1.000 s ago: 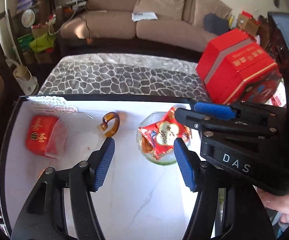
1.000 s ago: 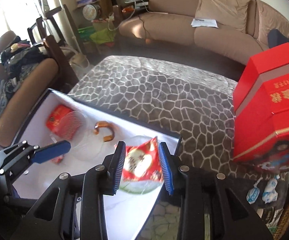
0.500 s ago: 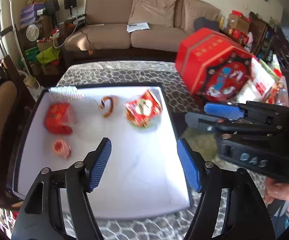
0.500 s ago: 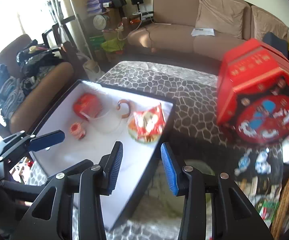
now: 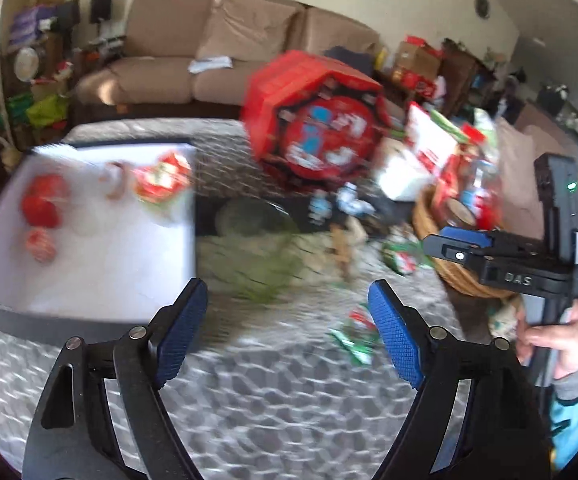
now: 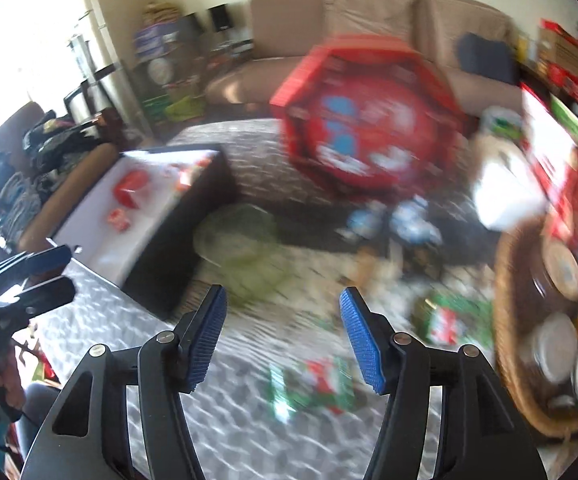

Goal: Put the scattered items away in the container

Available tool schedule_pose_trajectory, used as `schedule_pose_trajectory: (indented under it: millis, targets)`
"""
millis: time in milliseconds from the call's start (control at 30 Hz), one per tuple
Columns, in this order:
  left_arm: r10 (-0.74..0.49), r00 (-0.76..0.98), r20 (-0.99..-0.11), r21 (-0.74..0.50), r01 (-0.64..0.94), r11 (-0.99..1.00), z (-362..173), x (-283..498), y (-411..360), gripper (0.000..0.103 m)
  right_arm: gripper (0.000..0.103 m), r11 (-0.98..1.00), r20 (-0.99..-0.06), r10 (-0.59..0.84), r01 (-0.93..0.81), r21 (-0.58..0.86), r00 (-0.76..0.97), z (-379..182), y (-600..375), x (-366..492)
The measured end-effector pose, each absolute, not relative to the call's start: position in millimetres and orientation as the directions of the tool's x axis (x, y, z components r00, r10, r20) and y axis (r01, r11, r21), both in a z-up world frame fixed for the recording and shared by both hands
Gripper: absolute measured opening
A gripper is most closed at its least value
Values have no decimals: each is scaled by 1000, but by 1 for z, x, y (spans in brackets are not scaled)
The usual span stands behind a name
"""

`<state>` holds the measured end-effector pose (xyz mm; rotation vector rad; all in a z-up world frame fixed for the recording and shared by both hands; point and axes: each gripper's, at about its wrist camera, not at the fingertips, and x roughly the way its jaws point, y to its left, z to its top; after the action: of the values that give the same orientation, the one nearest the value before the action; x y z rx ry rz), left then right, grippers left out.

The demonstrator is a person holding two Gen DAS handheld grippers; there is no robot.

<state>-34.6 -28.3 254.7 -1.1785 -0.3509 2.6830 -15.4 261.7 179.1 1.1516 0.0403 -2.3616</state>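
Currently, both frames motion-blurred. Left gripper (image 5: pixel 289 334): jaws spread wide, empty, above the grey pebble-patterned table (image 5: pixel 273 400). Right gripper (image 6: pixel 283 338): jaws likewise spread, empty, above the same table. Container (image 5: pixel 89 240) (shallow, white inside, dark walls): at left in both views, well apart from both grippers. Inside it: red snack packet (image 5: pixel 163 178) at the far right corner, red pouch (image 5: pixel 43 202) at the left, small red-and-white item (image 5: pixel 40 244) just in front of the pouch. Scattered on the table, outside the container: green-and-red wrapper (image 6: pixel 313 384) just beyond the right gripper, second green-and-red wrapper (image 6: pixel 449 318) beside the wicker basket (image 6: pixel 507 344). Large red octagonal tin (image 5: pixel 317 124): tilted, behind the clutter. Blue-and-white sweets (image 6: pixel 401 220): just below the tin. Right hand (image 5: pixel 561 344): gripping the right handle.
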Motion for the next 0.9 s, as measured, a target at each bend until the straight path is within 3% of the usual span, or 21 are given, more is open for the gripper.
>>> schedule_pose_trajectory:
  millis: [467, 900]
  targets:
    - [324, -538, -778, -310, -119, -943, 140, -75, 65, 80, 61, -909, -790, -410, 277, 312, -455, 72, 366, -26]
    - [312, -511, -801, -295, -116, -948, 108, -93, 67, 80, 61, -885, -768, -452, 338, 321, -453, 74, 349, -82]
